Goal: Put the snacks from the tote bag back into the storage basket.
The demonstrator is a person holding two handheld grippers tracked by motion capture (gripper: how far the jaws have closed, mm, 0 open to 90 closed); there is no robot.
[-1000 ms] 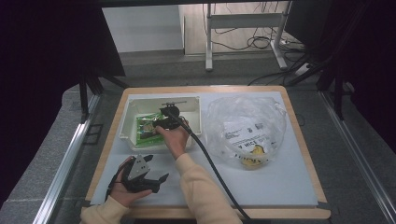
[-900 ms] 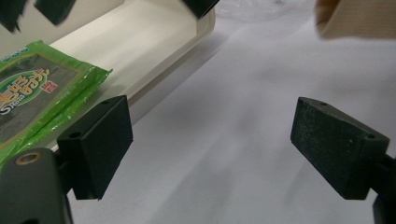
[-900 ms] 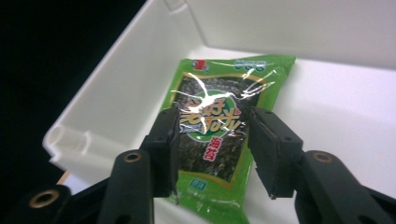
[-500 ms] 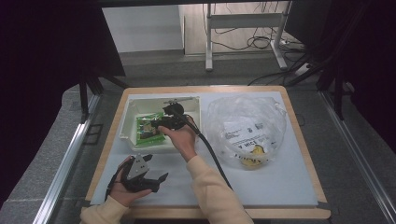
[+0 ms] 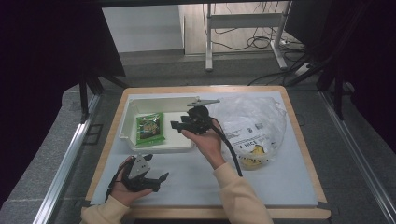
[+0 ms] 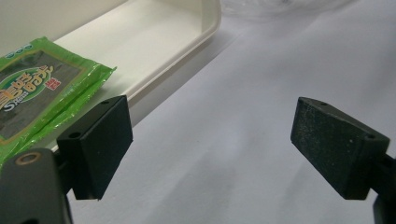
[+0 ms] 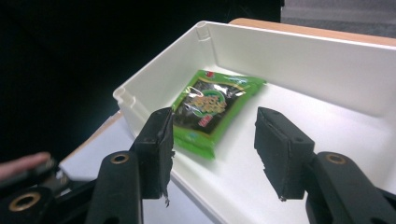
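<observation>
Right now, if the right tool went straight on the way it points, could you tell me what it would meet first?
Most likely the green snack packet lying in the white tray; it sits straight ahead between the open right tool's jaws. Depth is unclear, so the tray floor might come first.

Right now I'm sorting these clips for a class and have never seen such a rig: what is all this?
A person sits at a table with a hand-held claw in each hand. One camera looks down from above; one rides on each claw. The right claw hangs open and empty above a white bin, its jaws having just been opening. A green snack packet lies in the bin. The left claw rests open and empty on the table. A clear plastic bag lies to the right.
</observation>
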